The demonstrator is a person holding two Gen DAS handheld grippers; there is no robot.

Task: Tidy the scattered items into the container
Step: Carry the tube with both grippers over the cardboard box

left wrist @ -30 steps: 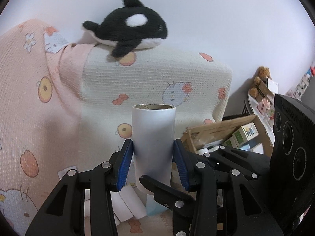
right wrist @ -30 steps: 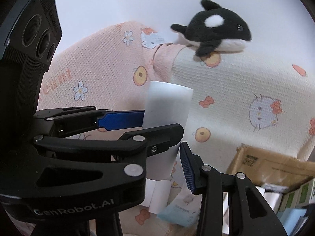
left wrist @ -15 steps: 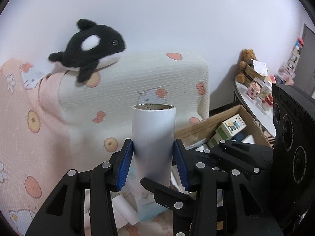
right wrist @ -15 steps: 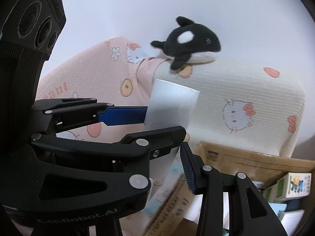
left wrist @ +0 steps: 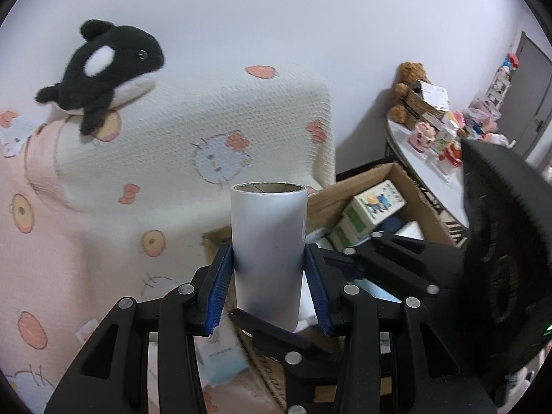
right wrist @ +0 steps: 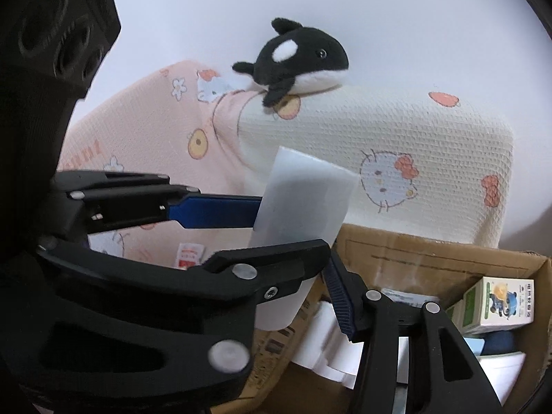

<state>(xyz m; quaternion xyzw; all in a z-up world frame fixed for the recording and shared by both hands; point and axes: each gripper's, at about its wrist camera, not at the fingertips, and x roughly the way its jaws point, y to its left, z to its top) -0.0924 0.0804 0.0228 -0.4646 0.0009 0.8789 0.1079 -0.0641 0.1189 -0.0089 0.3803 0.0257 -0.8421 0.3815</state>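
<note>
The lower end of the upright white paper-wrapped cardboard tube (left wrist: 269, 252) is hidden behind black gripper linkage. The open brown cardboard box (right wrist: 431, 258) is cut off at the right and near edges, its contents half covered. Small colourful trinkets on the far right white table (left wrist: 417, 162) are too small to identify.

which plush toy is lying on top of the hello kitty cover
The black-and-white orca plush; the brown teddy bear sits apart, over on the table at far right.

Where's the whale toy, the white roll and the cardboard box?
whale toy (right wrist: 296, 60), right wrist view, on its black body.
white roll (left wrist: 269, 238), left wrist view, mid-side, between the blue pads.
cardboard box (right wrist: 431, 252), right wrist view, on its back wall.
</note>
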